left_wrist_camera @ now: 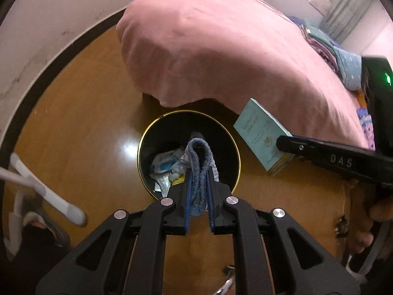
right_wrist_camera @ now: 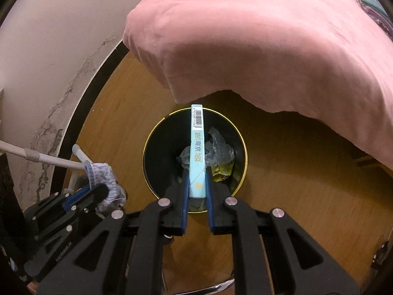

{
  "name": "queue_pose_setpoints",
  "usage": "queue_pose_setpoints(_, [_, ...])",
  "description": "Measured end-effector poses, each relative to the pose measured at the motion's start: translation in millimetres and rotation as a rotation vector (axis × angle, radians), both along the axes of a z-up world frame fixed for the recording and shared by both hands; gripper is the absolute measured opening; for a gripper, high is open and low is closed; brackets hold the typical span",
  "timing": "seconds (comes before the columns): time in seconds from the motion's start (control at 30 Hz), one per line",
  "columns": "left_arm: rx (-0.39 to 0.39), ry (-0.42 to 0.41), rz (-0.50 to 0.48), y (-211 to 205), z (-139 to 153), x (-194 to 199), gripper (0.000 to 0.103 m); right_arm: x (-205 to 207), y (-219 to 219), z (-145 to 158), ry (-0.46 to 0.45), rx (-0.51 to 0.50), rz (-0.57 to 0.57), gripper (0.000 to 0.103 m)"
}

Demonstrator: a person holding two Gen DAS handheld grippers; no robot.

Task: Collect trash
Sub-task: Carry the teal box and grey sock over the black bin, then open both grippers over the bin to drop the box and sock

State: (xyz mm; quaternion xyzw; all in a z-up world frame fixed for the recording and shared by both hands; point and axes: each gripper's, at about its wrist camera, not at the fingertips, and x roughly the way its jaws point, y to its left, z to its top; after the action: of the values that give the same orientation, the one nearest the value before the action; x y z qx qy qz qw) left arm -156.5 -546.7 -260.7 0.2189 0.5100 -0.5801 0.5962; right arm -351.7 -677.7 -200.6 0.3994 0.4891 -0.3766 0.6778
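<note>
Here the left hand-held gripper [left_wrist_camera: 199,184] is clamped on a folded loop of blue, knitted-looking cloth [left_wrist_camera: 199,169], soft and ribbed, whose bend rises past the fingertips and hangs over the mouth of a round black bin [left_wrist_camera: 233,147] with a thin gold rim. The right hand-held gripper [right_wrist_camera: 197,184] is closed on a slim pale-blue box [right_wrist_camera: 197,152], rigid cardboard with printed characters and a barcode on its narrow edge; its long axis runs straight along the fingers, away from the camera, with the barcode end pointing towards the far rim of the bin [right_wrist_camera: 243,145]. The left wrist view shows the box [left_wrist_camera: 260,135] by its broad printed face, off to the right of the bin, and white and yellow wrappers [left_wrist_camera: 167,167] in the bin. The right wrist view instead shows crumpled clear plastic [right_wrist_camera: 219,150] there, and the cloth [right_wrist_camera: 103,174] looks paler and patterned, at the lower left beside a white tube frame [right_wrist_camera: 49,159]. The bin stands on a glossy wooden floor [left_wrist_camera: 98,127] beside a bed under a smooth pink sheet [left_wrist_camera: 221,49].
</note>
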Motion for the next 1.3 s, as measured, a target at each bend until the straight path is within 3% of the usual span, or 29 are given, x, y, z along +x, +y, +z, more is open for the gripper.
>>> queue_pose_setpoints(0.53, [0.014, 0.009, 0.015, -4.6, -0.2, -5.3, 0.010, -2.9, -3.3, -3.3, -0.041, 0.026, -0.022, 0.014])
queue_pose_setpoints(0.57, [0.015, 0.009, 0.015, -4.9, -0.7, -5.6, 0.010, -3.2, -3.6, -3.2, -0.042, 0.026, -0.024, 0.016])
queue_pose_setpoints(0.63, [0.015, 0.007, 0.014, -5.5, -1.1, -5.9, 0.010, -4.2, -5.3, -2.4, -0.047, 0.022, -0.034, 0.047])
queue_pose_setpoints(0.67, [0.015, 0.006, 0.010, -5.6, -1.5, -6.4, 0.010, -5.2, -5.2, -1.0, -0.052, 0.015, -0.042, 0.053])
queue_pose_setpoints(1.0, [0.014, -0.005, -0.046, -25.5, 6.2, -15.9, 0.011, -18.1, -11.0, 10.2, -0.058, -0.044, -0.116, 0.058])
queue_pose_setpoints(1.1, [0.035, 0.004, -0.066, -34.9, 7.1, -16.7, 0.024, -27.9, -14.2, 19.6, -0.069, -0.081, -0.174, 0.060])
queue_pose_setpoints(1.17, [0.033, 0.011, -0.065, -37.8, 9.6, -16.2, 0.053, -32.5, -15.0, 24.5, -0.075, -0.097, -0.196, 0.060])
queue_pose_setpoints(1.3, [0.015, -0.003, -0.069, -36.9, 20.4, -15.9, 0.061, -36.6, -16.4, 30.1, -0.081, -0.107, -0.213, 0.060])
